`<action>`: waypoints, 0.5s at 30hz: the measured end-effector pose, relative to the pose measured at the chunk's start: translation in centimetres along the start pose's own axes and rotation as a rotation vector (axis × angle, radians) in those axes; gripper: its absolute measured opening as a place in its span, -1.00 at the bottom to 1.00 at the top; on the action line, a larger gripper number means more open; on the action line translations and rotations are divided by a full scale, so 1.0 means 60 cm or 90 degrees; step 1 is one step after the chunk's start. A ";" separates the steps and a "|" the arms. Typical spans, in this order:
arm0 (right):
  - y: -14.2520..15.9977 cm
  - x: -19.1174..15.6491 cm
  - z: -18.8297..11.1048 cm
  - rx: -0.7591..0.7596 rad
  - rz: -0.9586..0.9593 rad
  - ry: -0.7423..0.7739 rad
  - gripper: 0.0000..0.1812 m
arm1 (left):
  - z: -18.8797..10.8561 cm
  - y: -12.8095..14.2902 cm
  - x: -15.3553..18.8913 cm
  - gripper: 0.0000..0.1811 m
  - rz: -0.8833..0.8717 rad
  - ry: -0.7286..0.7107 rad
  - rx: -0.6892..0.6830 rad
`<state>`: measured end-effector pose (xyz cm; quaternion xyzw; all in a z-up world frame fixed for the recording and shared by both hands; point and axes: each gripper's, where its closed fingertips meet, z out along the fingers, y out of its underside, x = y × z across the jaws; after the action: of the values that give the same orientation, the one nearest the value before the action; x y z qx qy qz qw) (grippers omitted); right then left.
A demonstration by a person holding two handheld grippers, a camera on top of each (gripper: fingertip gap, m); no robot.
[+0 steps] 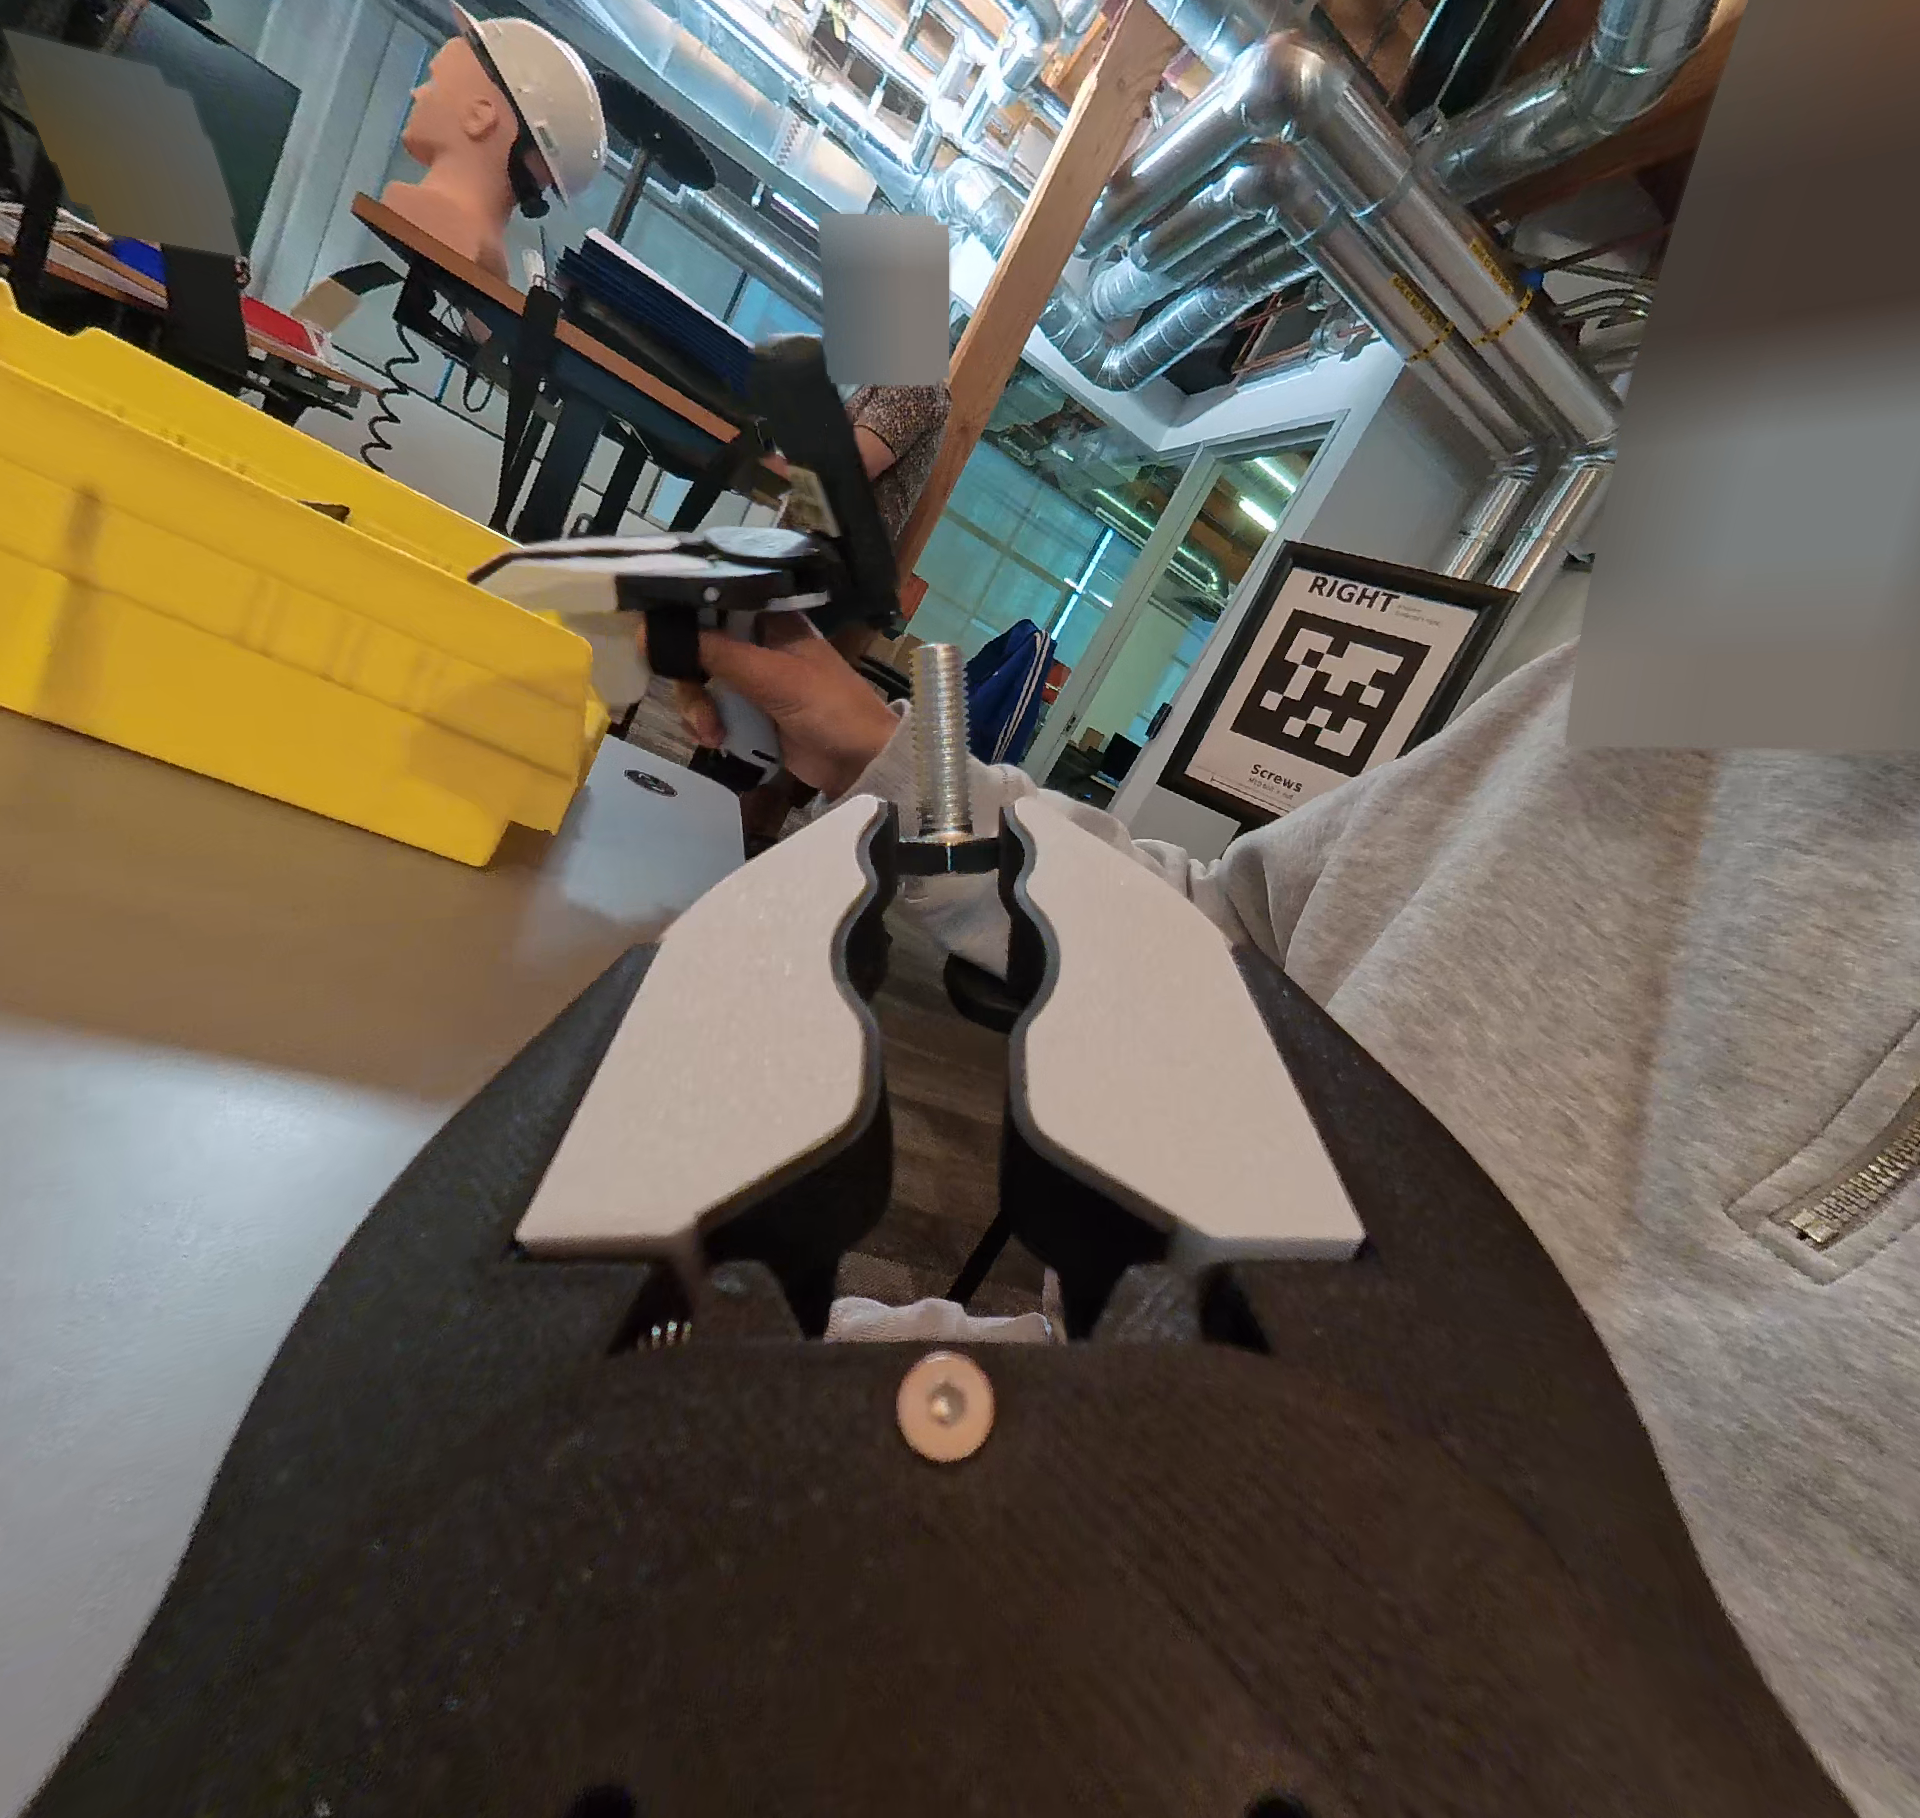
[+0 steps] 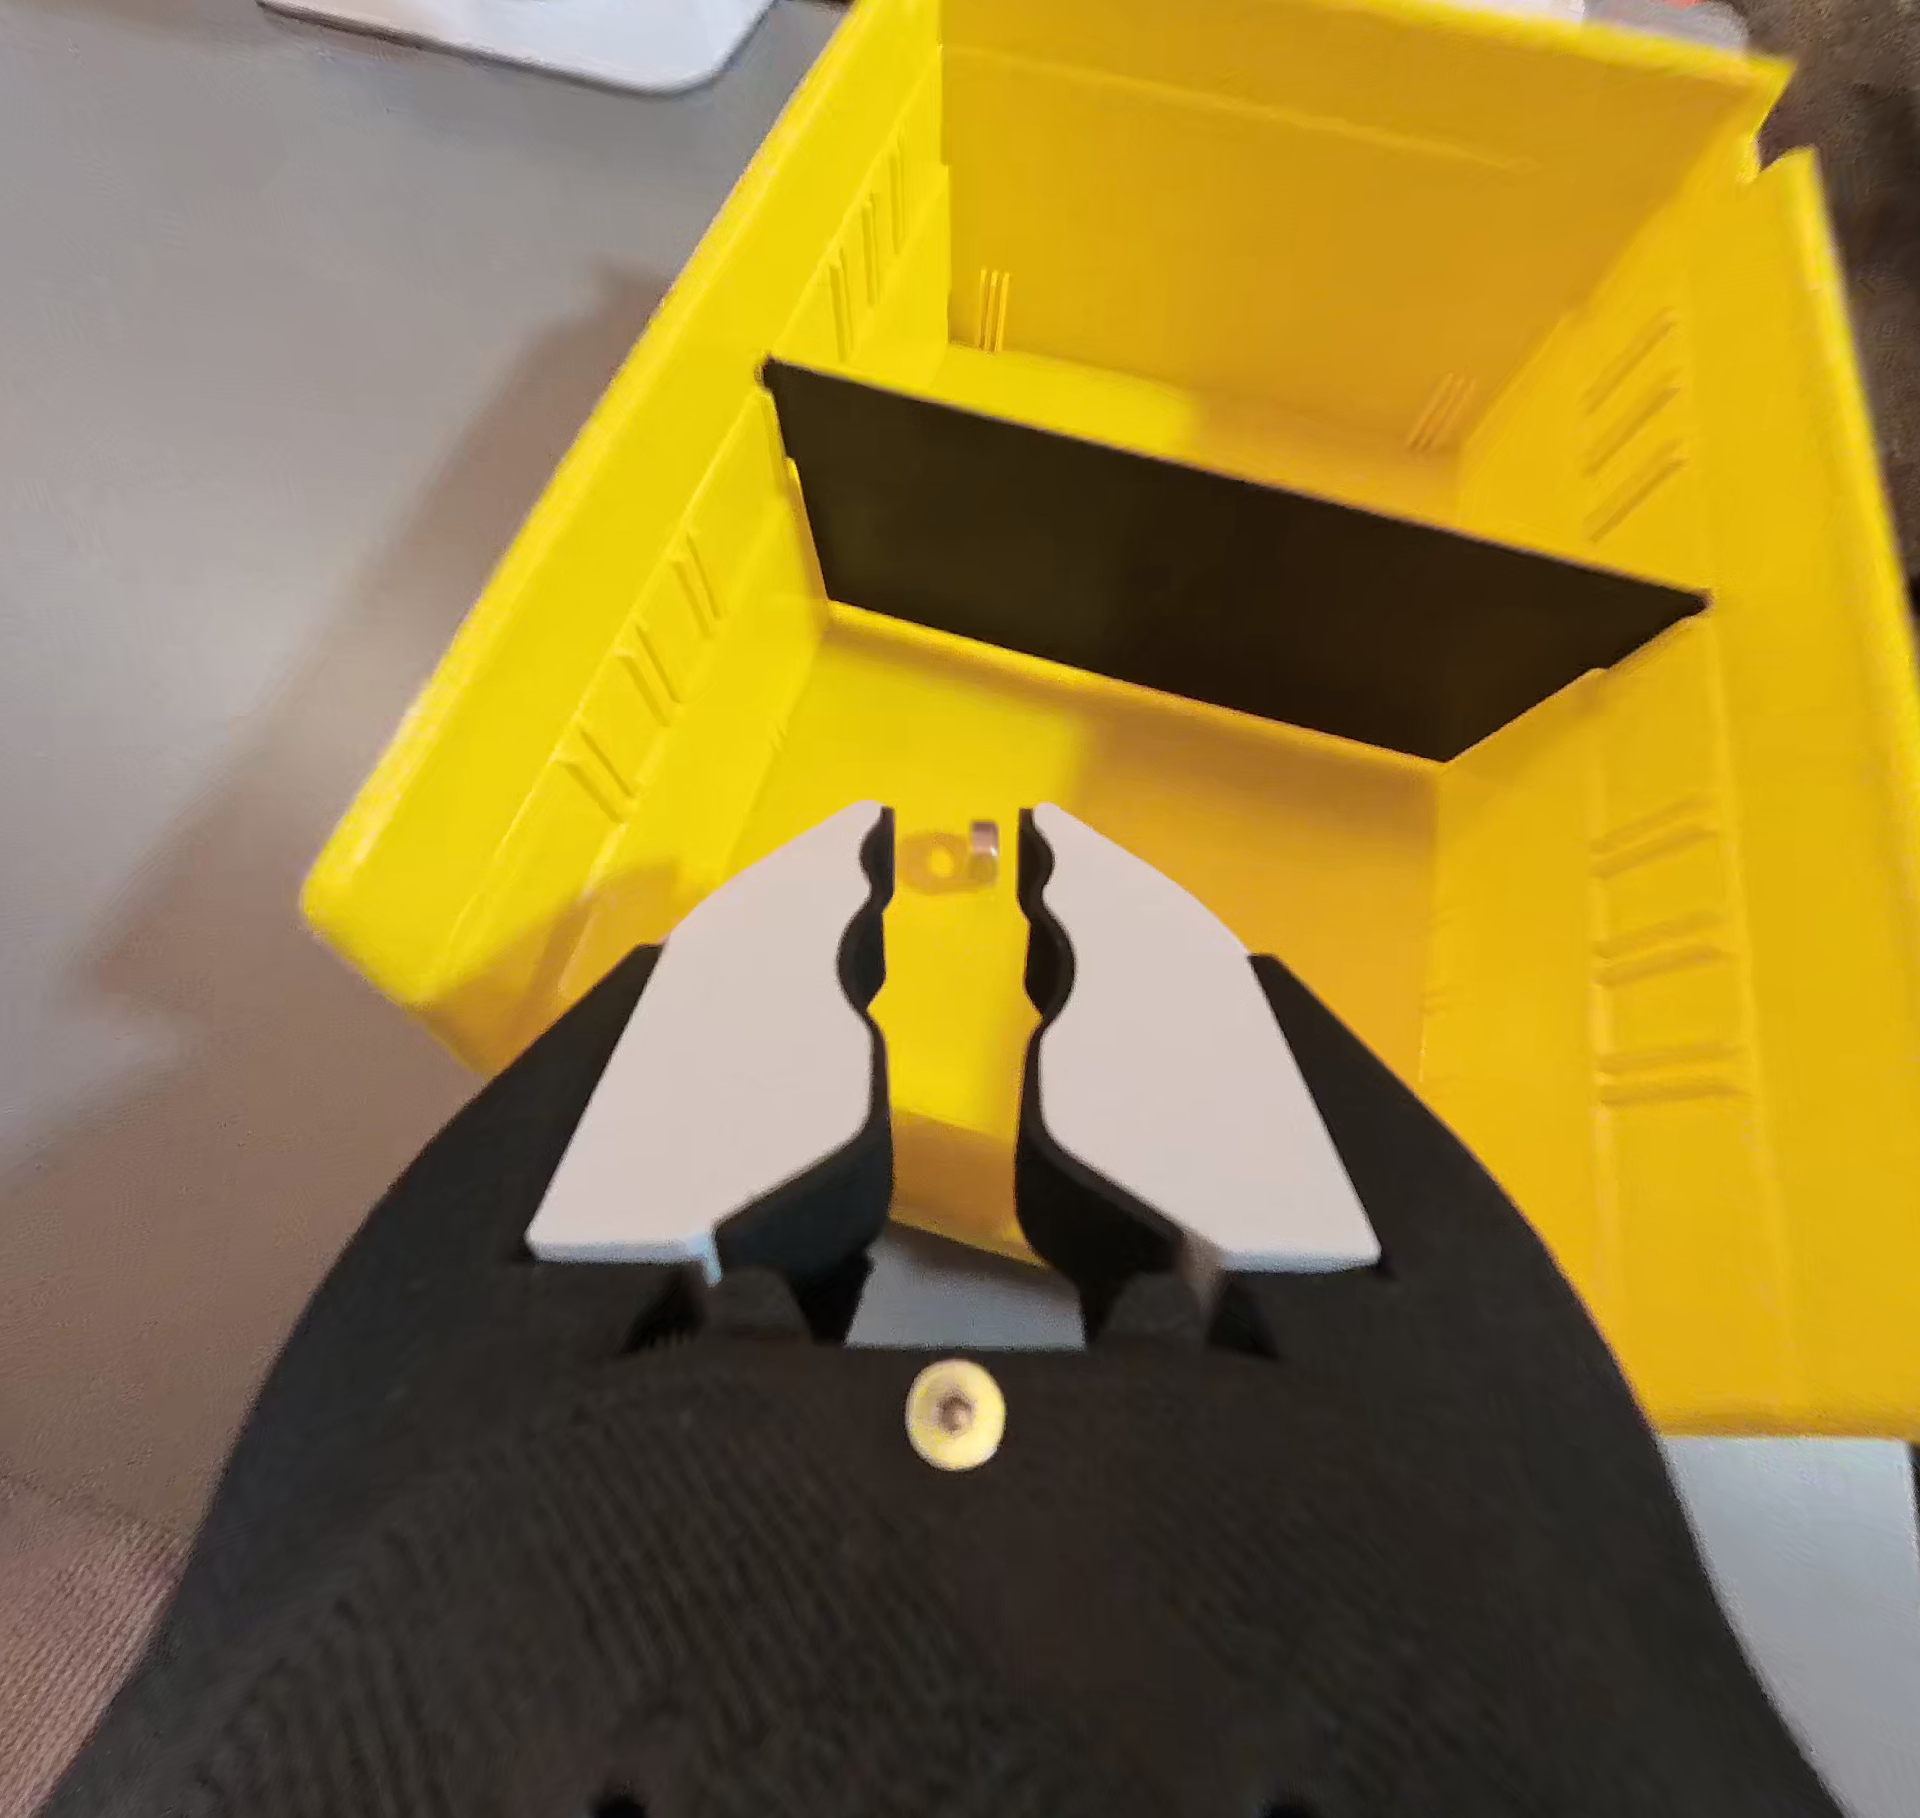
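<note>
L gripper [image 1: 948, 838] pinching bolt [image 1: 940, 729] upright by its head. R gripper [image 2: 956, 849] spread over bin [image 2: 1299, 210], nut [image 2: 982, 836] betw tips.

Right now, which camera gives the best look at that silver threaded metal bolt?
The left wrist view: the silver threaded metal bolt stands upright, its head clamped between the left gripper fingertips, sharp and close. The right wrist view shows none of it, only the open right gripper over the yellow plastic bin.
</note>
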<state>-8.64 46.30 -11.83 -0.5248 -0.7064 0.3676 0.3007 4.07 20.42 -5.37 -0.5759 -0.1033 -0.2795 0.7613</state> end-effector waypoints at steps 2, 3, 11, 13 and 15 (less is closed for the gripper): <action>-0.034 -0.013 -0.018 0.059 -0.011 -0.010 -0.77 | -0.001 -0.002 -0.004 -0.80 0.001 -0.009 0.005; -0.054 -0.027 -0.030 0.093 -0.021 -0.024 -0.77 | -0.002 -0.004 -0.008 -0.81 0.002 -0.016 0.009; -0.150 -0.270 -0.109 0.320 -0.197 -0.259 -0.82 | -0.019 -0.018 -0.047 -0.81 -0.027 -0.095 0.039; -0.137 -0.335 -0.110 0.315 -0.192 -0.356 -0.87 | -0.025 -0.027 -0.056 -0.81 -0.016 -0.123 0.062; -0.126 -0.386 -0.107 0.281 -0.090 -0.473 -0.85 | -0.030 -0.030 -0.064 -0.81 0.004 -0.153 0.058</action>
<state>-1.16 23.98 -2.87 -0.2306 -0.7052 0.6522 0.1553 -0.34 19.60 -6.32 -0.5704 -0.2046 -0.2013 0.7696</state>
